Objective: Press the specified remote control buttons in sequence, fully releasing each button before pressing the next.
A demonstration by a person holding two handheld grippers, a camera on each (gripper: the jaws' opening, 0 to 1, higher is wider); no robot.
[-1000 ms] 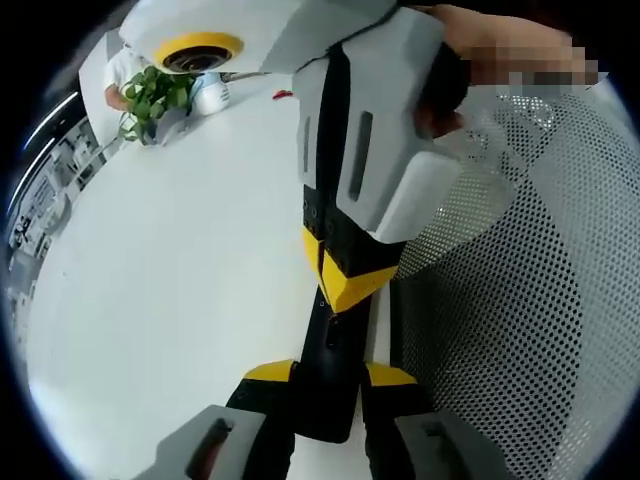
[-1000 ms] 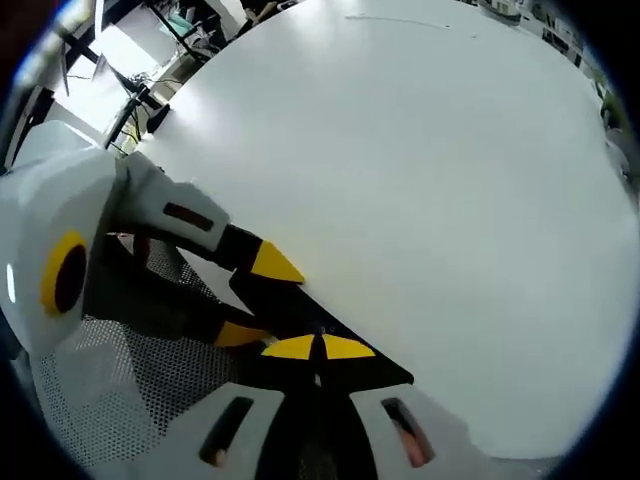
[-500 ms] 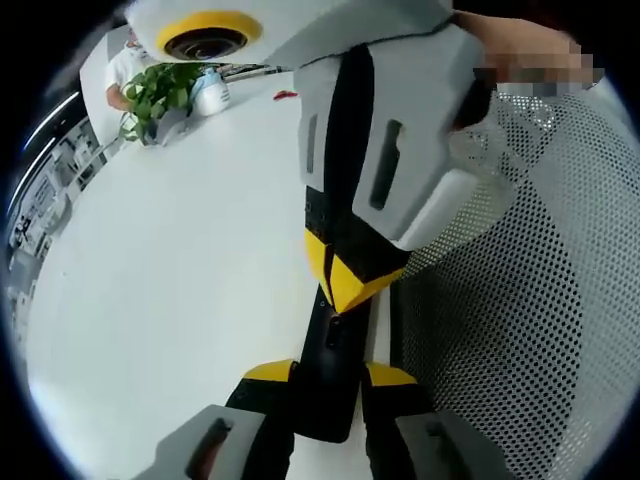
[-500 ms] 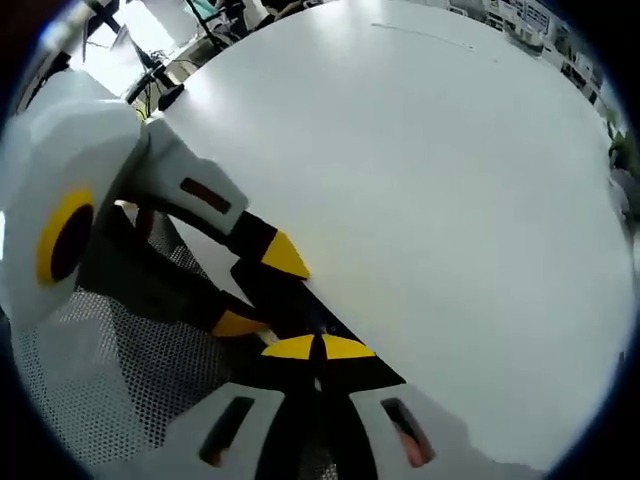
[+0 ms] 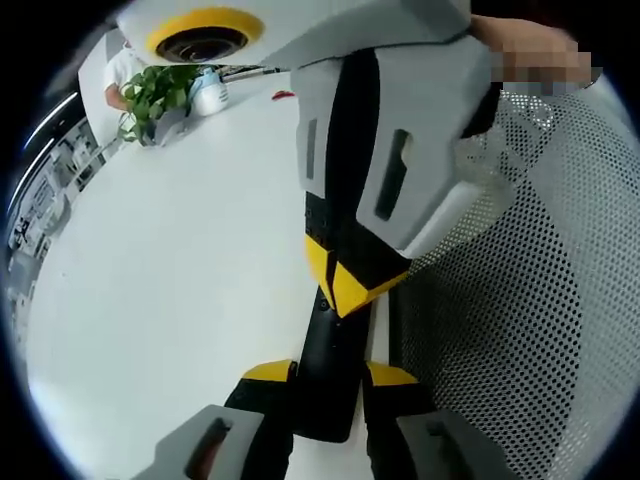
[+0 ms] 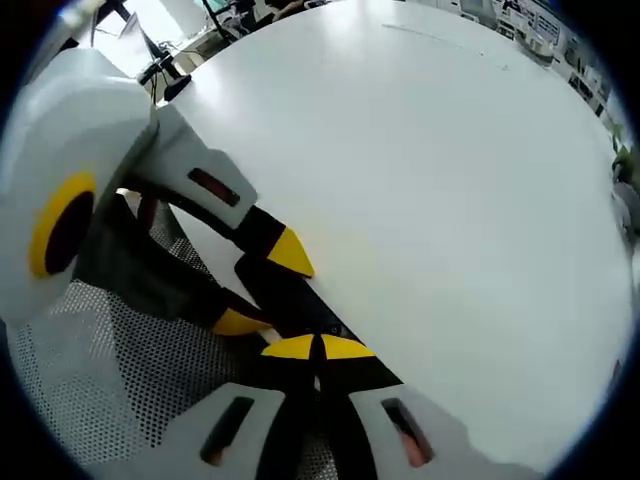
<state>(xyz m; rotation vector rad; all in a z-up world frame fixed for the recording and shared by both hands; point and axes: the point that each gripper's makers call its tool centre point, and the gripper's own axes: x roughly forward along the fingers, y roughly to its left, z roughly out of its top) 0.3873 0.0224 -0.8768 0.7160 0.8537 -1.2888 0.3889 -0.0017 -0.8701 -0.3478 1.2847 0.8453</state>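
Left gripper view: the left gripper [image 5: 330, 375] clamps the black remote [image 5: 328, 385] between its jaws at the white table [image 5: 170, 280] edge, beside a perforated chair [image 5: 510, 330]. The right gripper [image 5: 345, 290], tips pinched together holding nothing, touches the remote's top, probably on a button. A plant [image 5: 152, 95] stands far off.

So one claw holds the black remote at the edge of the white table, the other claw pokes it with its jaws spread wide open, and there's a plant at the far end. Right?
Not quite. In the left gripper view the right gripper poking the black remote has its yellow tips closed together into one point, not spread wide. The rest holds: the left gripper clamps the remote at the white table edge, and a potted plant stands at the far end.
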